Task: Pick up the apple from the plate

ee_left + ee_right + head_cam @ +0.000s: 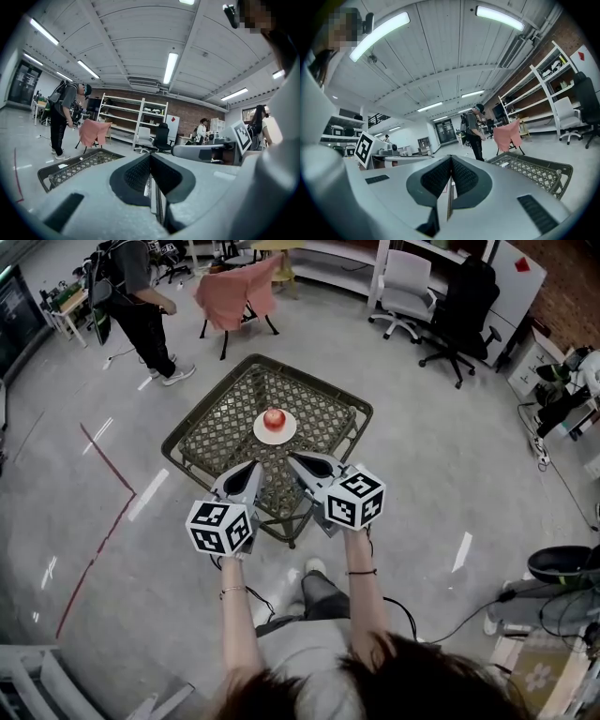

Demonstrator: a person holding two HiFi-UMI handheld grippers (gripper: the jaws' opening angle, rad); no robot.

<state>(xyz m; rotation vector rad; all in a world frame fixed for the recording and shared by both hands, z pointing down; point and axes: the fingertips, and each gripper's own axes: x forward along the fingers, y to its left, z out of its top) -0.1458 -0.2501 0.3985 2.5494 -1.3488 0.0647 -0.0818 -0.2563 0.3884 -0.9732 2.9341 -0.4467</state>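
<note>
The person's forearms reach out from the bottom of the head view, a gripper in each hand, side by side. The left gripper (pixel 254 466) has its jaws pressed together with nothing between them, and its own view shows the two dark pads meeting in a thin line (pixel 150 155). The right gripper (pixel 293 460) is the same: jaws closed on nothing, as its own view confirms (pixel 451 159). Both tips hang over the near edge of the wire-mesh counter (pixel 215 431).

The apple (pixel 274 417) sits at twelve o'clock from the grippers, on a white plate (pixel 260 433) in the middle of the counter, well apart from either tip. Neither gripper view shows it.

So nothing of the pick-up looks done yet; this reads as the approach. What remains, by my judgement: one gripper must open its jaws wide, travel toward twelve o'clock and down to the apple, close around it and lift it clear of the plate.
</note>
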